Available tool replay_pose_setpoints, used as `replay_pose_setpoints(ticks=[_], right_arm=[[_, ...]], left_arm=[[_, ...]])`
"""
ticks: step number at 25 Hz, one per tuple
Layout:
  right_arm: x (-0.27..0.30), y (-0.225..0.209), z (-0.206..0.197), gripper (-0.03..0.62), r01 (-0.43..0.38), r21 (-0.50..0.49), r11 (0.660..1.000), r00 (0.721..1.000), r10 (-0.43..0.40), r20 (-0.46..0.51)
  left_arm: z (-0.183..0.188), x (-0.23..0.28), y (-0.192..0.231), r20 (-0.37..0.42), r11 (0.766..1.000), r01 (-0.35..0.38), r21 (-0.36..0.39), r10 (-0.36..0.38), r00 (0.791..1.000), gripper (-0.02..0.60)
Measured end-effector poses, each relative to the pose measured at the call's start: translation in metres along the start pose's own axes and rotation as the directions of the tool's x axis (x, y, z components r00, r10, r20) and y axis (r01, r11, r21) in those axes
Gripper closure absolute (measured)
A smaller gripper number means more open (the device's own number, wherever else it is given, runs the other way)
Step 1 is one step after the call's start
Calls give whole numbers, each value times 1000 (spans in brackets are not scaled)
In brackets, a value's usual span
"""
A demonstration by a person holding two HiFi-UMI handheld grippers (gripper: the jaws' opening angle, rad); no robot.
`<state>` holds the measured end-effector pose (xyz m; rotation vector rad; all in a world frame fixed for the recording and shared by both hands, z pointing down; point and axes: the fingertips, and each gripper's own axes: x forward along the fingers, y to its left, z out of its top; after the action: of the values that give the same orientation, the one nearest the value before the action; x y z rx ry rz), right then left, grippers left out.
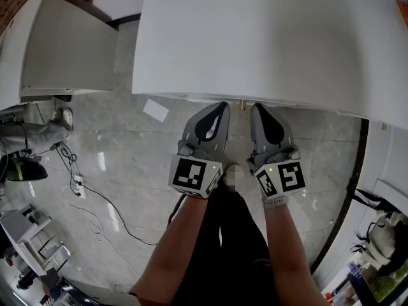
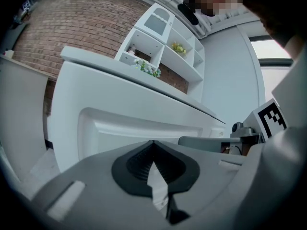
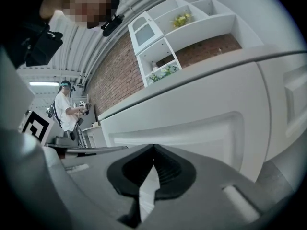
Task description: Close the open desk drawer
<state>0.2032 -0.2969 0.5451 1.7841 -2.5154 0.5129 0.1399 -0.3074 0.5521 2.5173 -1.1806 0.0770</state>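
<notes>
The white counter (image 1: 268, 37) fills the upper head view. Its drawer (image 2: 144, 123), a white front with a recessed panel, stands just before both grippers and seems pushed in. The left gripper (image 1: 218, 109) and right gripper (image 1: 257, 110) are side by side, jaws together and empty.

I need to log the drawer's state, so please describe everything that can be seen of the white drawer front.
The drawer front is white and smooth, like painted board, with a long recessed panel and no visible handle. It stands upright under the overhanging desk top. The left hand-held gripper and right hand-held gripper, both shut and empty, point at it from close; contact cannot be judged.
</notes>
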Motion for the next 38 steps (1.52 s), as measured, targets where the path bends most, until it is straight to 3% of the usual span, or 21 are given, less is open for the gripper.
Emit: replay_pose_setpoints(ticks=[13,29,38], right_arm=[[-35,25,65,595,-55,-111,992,997,61,49],[-127,39,141,595,-42,-138,989,998,48,40],[-163,68,177,595,-65,-156,986,994,78,76]], left_arm=[[61,-34,-12,66,999,-14,33,12,998,580],[141,-107,-36,80,999,-37,30,35,996,580],[179,-136,-71,115,998,10,63,-18,993,578]])
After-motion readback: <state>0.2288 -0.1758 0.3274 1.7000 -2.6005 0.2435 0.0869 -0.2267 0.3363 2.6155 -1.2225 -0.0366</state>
